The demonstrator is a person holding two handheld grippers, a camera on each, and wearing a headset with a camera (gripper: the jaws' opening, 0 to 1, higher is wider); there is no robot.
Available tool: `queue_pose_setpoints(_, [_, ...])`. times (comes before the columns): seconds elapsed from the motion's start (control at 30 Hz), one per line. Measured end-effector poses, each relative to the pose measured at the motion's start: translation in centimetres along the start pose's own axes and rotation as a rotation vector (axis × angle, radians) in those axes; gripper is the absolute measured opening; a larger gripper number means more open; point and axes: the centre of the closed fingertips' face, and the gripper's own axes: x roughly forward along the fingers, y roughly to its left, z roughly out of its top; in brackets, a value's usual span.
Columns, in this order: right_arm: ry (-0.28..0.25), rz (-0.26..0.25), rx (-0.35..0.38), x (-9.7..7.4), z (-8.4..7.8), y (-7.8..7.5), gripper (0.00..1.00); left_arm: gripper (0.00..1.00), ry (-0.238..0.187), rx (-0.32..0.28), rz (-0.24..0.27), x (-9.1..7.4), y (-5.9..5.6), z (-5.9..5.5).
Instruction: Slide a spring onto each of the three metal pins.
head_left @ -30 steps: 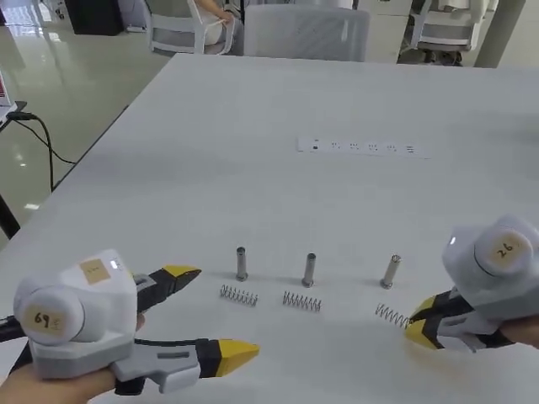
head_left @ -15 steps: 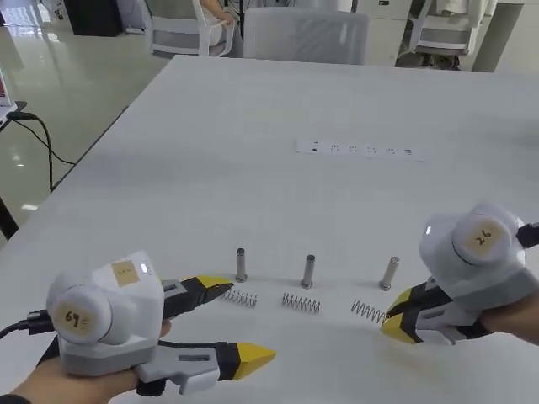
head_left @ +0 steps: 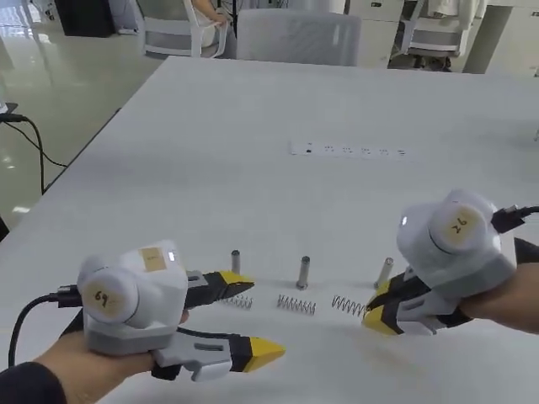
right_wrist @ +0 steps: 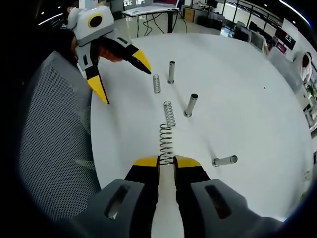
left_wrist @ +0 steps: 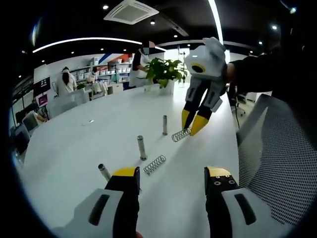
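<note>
Dragged leftward since earlier, one spring sits pinched in the right gripper, marked 26; left gripper, marked 69, gapes wide. Three pins, three springs counted.

My left gripper and right gripper wear white-and-grey shells, black fingers tipped in yellow; the counter is plain white, pins silver, springs grey wire.
</note>
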Motion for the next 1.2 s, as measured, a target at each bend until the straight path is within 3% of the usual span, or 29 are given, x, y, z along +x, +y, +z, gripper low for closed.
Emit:
queue_pose_setpoints(0.4, [0.001,0.027,-0.042,0.3,1.0,1.1,0.13,0.46,0.038,0.063,-0.076,1.8,-0.8,0.3])
queue_pose_setpoints(0.8, [0.007,0.060,-0.117,0.7,2.3,2.3,0.13,0.42,0.033,0.111,-0.115,2.7,-1.6,1.2])
queue_pose_setpoints(1.2, [0.022,0.113,-0.175,0.4,2.6,3.2,0.13,0.31,0.040,0.158,-0.156,3.4,-2.7,1.2])
